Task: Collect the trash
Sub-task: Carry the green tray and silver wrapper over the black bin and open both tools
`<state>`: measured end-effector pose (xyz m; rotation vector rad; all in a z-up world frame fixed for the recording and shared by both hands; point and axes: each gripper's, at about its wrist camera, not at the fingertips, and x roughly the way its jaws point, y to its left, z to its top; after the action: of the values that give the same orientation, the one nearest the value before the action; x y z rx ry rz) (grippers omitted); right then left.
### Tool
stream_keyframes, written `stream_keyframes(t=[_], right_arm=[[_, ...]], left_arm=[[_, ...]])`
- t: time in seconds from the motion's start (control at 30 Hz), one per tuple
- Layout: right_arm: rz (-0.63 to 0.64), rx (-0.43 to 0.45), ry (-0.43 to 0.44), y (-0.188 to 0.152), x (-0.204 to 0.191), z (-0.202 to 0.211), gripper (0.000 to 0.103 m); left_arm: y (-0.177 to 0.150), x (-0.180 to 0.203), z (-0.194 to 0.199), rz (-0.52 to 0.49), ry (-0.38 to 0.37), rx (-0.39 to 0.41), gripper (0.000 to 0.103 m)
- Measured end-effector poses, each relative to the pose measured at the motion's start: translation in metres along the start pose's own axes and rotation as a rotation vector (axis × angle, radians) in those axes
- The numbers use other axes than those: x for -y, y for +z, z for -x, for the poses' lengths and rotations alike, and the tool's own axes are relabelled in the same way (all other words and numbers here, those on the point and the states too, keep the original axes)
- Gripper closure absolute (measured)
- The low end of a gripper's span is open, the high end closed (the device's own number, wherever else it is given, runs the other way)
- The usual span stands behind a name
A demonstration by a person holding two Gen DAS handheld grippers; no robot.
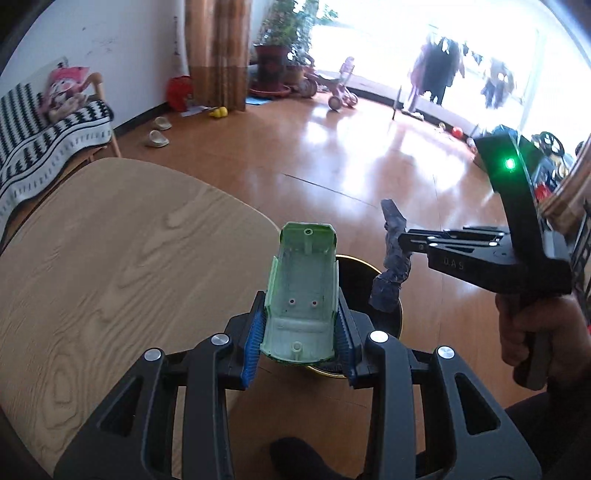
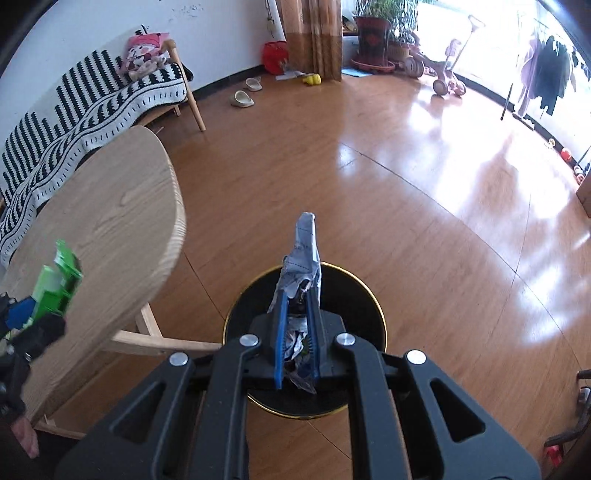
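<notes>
My left gripper (image 1: 301, 321) is shut on a green plastic toy-car shell (image 1: 303, 284), its hollow underside facing the camera, held just past the wooden table's edge. In the right wrist view the shell (image 2: 59, 284) shows at the far left beside the table. My right gripper (image 2: 297, 299) is shut on a crumpled bluish-grey wrapper (image 2: 303, 251) that sticks up past the fingertips. It hangs over a round black bin (image 2: 354, 295) with a gold rim, standing on the floor. From the left wrist view the right gripper (image 1: 400, 242) holds the wrapper (image 1: 391, 273) above the bin (image 1: 356, 273).
A light wooden table (image 1: 110, 258) fills the left. A bench with a striped black-and-white cover (image 2: 92, 110) stands by the wall. Slippers (image 2: 242, 99), a tricycle (image 2: 447, 74) and potted plants (image 2: 373, 33) lie farther off on the shiny wooden floor (image 2: 406, 184).
</notes>
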<state>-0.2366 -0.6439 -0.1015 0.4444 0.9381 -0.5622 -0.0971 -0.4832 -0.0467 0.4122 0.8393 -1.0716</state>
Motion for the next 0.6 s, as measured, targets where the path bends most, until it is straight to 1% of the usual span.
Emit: stream_keyframes(t=[0.17,0.2,0.37,0.6], right_arm=[[-0.004,-0.004,0.004,0.002,0.007,-0.002,0.092],[-0.004,-0.004,0.005,0.003,0.005,-0.002,0.092],[0.002,-0.005,0.006,0.004,-0.006,0.001,0.092],[0.005,0.0,0.015,0.005,-0.007,0.0,0.091]], left_arm=[[0.006,-0.002,-0.016,-0.006,-0.018,-0.018,0.069],[0.004,0.003,-0.017,-0.005,-0.019,-0.02,0.069],[0.011,0.002,-0.031,0.005,-0.025,-0.033,0.069],[0.011,0.007,-0.035,0.007,-0.031,-0.036,0.069]])
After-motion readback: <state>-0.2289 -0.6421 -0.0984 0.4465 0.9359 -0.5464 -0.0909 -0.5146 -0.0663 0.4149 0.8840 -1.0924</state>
